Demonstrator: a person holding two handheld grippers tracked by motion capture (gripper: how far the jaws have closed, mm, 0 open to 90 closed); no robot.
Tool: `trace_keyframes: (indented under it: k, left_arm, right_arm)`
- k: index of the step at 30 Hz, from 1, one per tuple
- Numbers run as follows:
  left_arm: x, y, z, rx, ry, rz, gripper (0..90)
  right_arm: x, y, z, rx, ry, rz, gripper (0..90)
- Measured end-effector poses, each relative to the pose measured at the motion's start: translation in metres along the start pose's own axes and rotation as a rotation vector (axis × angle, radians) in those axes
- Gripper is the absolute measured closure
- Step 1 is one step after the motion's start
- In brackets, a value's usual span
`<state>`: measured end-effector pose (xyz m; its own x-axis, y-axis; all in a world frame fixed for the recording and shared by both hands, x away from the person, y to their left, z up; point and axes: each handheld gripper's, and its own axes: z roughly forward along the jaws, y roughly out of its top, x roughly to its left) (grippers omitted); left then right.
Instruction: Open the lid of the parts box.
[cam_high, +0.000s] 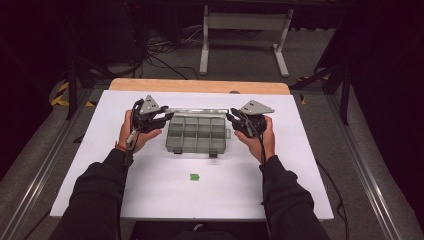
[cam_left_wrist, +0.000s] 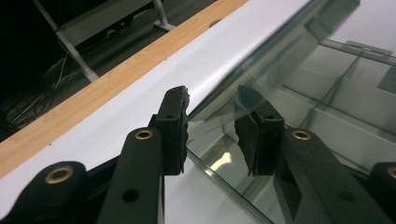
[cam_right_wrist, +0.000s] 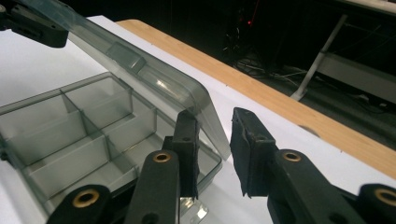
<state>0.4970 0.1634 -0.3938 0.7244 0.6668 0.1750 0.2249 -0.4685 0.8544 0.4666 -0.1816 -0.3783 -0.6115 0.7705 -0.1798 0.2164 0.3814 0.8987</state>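
A clear plastic compartment box (cam_high: 196, 136) lies in the middle of the white table, its several cells empty. Its lid (cam_high: 197, 111) stands raised along the far side. My left gripper (cam_high: 166, 119) is at the lid's left end, and in the left gripper view its jaws (cam_left_wrist: 211, 133) stand apart with the lid's edge (cam_left_wrist: 261, 51) running between them. My right gripper (cam_high: 230, 118) is at the lid's right end. There its jaws (cam_right_wrist: 215, 154) stand apart around the lid's corner (cam_right_wrist: 212, 121), and the pads do not press on it. The box (cam_right_wrist: 70, 135) lies open below.
A small green piece (cam_high: 194, 176) lies on the white table (cam_high: 150, 195) nearer the person than the box. A wooden strip (cam_high: 200, 86) runs along the table's far edge. Behind it are a white frame (cam_high: 245, 30) and cables on the floor.
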Motion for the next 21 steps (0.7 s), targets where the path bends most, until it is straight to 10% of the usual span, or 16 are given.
trace_keyframes:
  k: [21]
  left_arm:
    - [0.02, 0.008, 0.019, 0.01, -0.006, -0.041, 70.1]
  right_arm:
    - [-0.022, 0.006, 0.024, 0.007, 0.002, 0.086, 66.2]
